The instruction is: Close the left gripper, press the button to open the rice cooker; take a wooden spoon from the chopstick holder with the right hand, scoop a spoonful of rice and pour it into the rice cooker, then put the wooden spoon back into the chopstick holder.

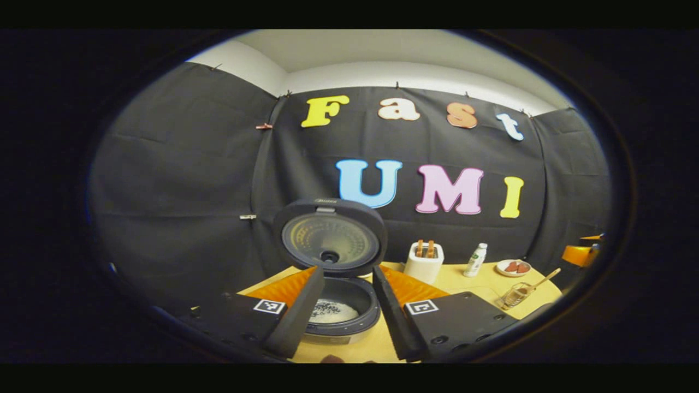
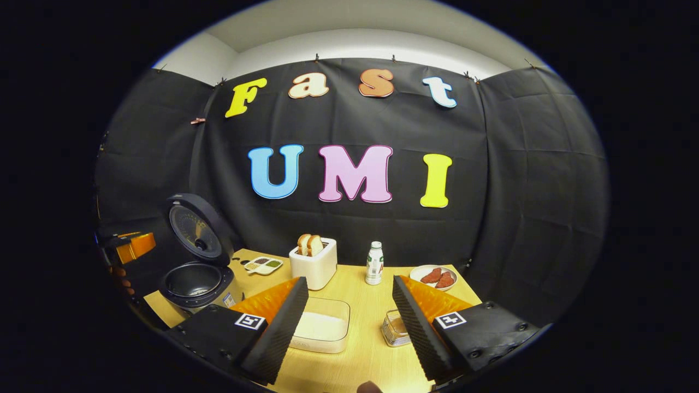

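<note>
Both tongs open, rice cooker lid up

Both cameras low, facing table.

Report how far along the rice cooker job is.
Done: the rice cooker has its lid standing open, and its pot holds what looks like rice. The wooden spoon leans in the chopstick holder. In hand: nothing; the left tool and right tool are both open and empty. Left: seemingly nothing, though the pictures cannot confirm a scoop was poured.
</note>
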A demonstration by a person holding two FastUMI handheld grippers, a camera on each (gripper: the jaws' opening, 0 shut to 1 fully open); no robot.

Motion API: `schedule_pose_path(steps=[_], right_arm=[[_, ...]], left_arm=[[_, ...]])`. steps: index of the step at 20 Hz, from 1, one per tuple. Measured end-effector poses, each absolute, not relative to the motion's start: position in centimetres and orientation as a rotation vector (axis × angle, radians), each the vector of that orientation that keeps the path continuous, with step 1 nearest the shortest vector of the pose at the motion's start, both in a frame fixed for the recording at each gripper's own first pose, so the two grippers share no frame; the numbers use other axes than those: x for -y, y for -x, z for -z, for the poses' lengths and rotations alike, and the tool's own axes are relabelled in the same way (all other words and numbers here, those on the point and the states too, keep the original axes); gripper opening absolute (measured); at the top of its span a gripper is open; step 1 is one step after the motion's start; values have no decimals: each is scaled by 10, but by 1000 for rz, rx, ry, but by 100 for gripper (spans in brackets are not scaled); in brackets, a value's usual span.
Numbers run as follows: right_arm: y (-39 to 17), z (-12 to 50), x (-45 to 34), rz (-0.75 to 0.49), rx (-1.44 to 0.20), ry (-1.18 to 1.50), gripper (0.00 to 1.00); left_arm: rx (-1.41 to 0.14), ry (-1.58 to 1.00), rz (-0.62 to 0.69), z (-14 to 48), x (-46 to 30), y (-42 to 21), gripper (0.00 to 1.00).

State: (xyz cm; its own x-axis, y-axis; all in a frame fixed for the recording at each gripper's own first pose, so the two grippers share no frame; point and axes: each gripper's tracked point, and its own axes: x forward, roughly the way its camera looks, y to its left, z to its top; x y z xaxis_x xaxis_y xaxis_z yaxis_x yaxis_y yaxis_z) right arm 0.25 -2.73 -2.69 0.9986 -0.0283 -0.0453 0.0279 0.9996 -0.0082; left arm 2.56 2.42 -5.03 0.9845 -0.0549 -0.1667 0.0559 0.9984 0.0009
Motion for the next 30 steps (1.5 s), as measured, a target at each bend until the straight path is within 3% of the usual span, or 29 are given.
schedule_pose_path(steps=[8, 12, 13, 14, 16, 17, 30], right_arm=[[-19, 68, 72, 78, -105, 40, 97], [-32, 94, 102, 124, -152, 4, 97], [-35, 101, 110, 136, -166, -2, 97], [-38, 106, 117, 145, -175, -15, 97], [-46, 114, 129, 163, -190, -46, 97], [-50, 121, 134, 171, -200, -56, 97], [-88, 197, 197, 297, -347, -215, 97]], left_arm=[[-93, -6, 43, 29, -9, -23, 75], [-115, -1, 17, 33, -10, -21, 88], [-126, -1, 8, 35, -10, -19, 83], [-137, 3, 0, 37, -12, -18, 88], [-160, 9, -22, 41, -14, -16, 88], [-174, 10, -46, 43, -19, -15, 83], [-197, -37, -193, 32, -37, 9, 83]])
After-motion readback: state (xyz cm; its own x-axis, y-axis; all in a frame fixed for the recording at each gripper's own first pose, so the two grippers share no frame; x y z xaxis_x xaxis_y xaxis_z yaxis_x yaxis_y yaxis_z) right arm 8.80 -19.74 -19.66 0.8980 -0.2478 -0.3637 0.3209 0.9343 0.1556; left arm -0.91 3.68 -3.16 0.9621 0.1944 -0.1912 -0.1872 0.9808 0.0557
